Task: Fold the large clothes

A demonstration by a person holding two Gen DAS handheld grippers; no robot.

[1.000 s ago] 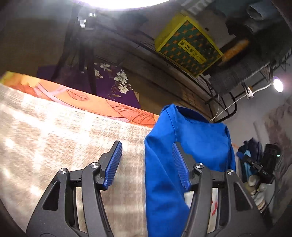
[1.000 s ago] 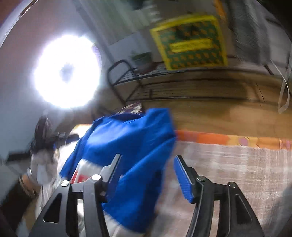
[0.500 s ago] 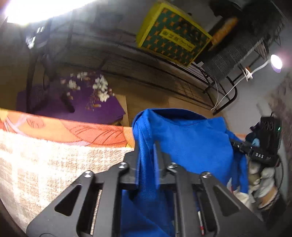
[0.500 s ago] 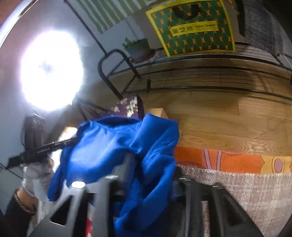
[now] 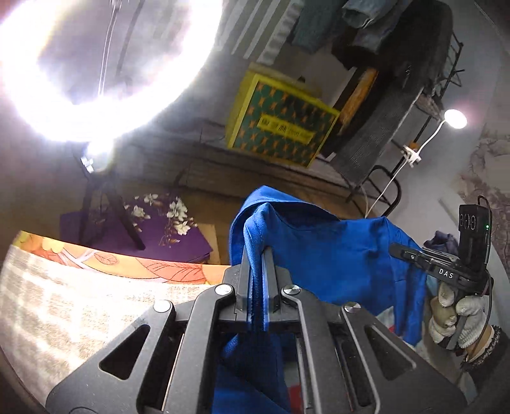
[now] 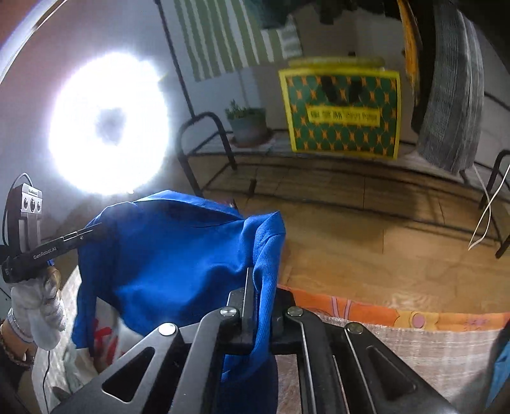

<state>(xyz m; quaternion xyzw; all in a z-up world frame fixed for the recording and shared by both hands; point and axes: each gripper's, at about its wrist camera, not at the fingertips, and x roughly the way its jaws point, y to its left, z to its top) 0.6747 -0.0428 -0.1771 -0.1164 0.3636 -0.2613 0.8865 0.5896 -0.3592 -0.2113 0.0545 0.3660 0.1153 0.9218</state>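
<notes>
Fingers of left gripper (image 5: 256,280) and right gripper (image 6: 259,299) clamping blue garment (image 5: 334,254), holding it stretched taut for folding.

A lived-in room of a home, part rigged for filming. Ahead of the hand-held gripper (image 5: 256,270), wood plank floor (image 6: 398,248) and a low black wire rack (image 6: 318,165) bearing a yellow-and-green patterned box (image 6: 342,111) and a potted plant (image 6: 248,125). Above the rack, hung clothes (image 5: 360,22) and a striped cloth (image 6: 223,35). To the left, a glaring ring light (image 5: 105,63) on a tripod (image 5: 108,210). Below, a leaf-printed bedsheet (image 5: 153,267).
</notes>
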